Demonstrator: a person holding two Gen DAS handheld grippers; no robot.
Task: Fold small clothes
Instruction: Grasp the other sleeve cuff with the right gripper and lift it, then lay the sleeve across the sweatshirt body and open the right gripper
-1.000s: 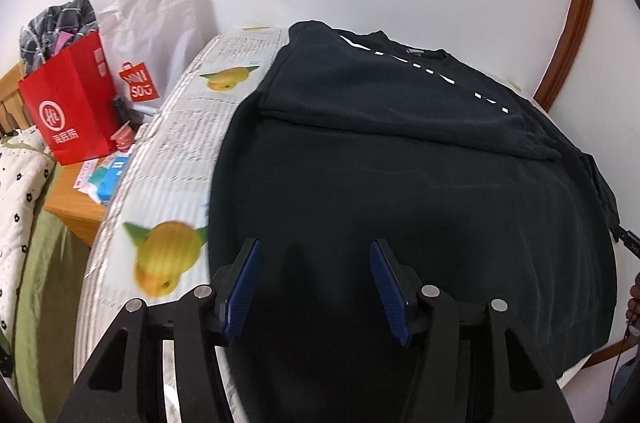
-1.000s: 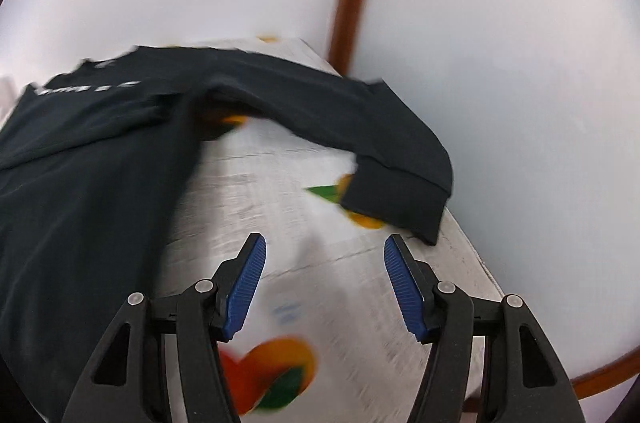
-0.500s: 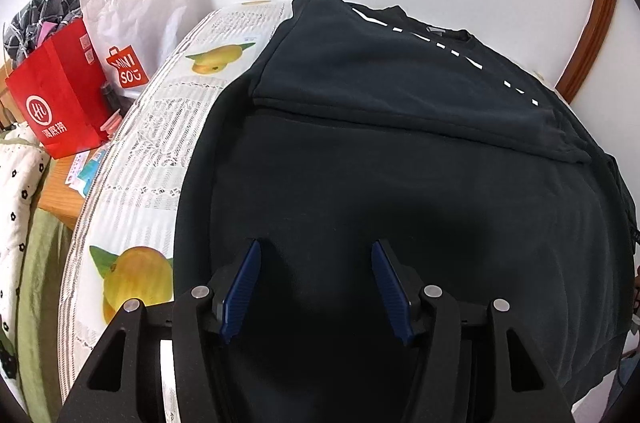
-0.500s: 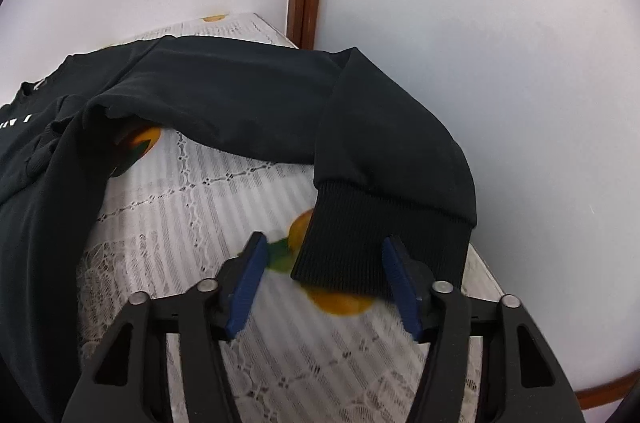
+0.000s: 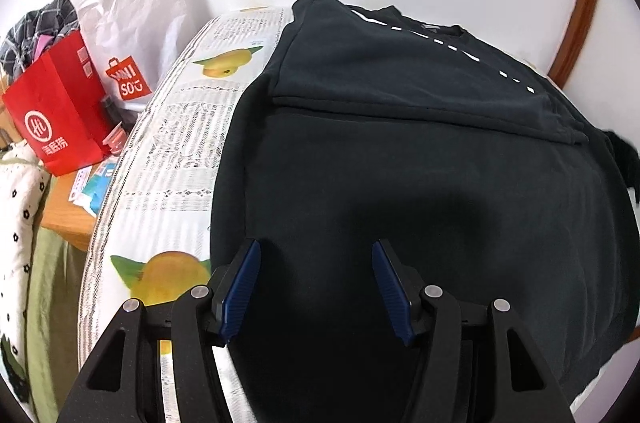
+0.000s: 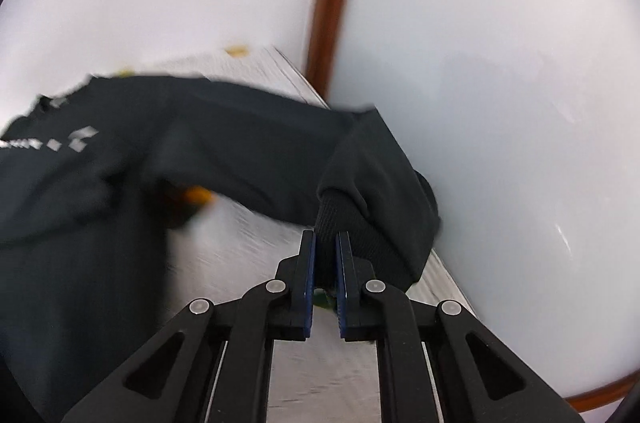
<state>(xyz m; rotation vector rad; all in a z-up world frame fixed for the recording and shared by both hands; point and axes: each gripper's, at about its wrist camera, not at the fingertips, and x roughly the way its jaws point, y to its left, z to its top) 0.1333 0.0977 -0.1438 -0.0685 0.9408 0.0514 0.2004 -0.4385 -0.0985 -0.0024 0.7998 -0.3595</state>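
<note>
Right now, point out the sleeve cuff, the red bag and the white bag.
sleeve cuff [image 6: 360,235], right wrist view, ribbed end beside the fingers.
red bag [image 5: 60,111], left wrist view, front face.
white bag [image 5: 136,19], left wrist view, upper crinkled part.

A table covered by a fruit-printed lace cloth [image 5: 172,151] carries a black sweatshirt [image 5: 420,191] spread flat.

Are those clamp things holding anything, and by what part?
The right gripper pinches the black sweatshirt's ribbed sleeve cuff. The left gripper holds nothing.
</note>
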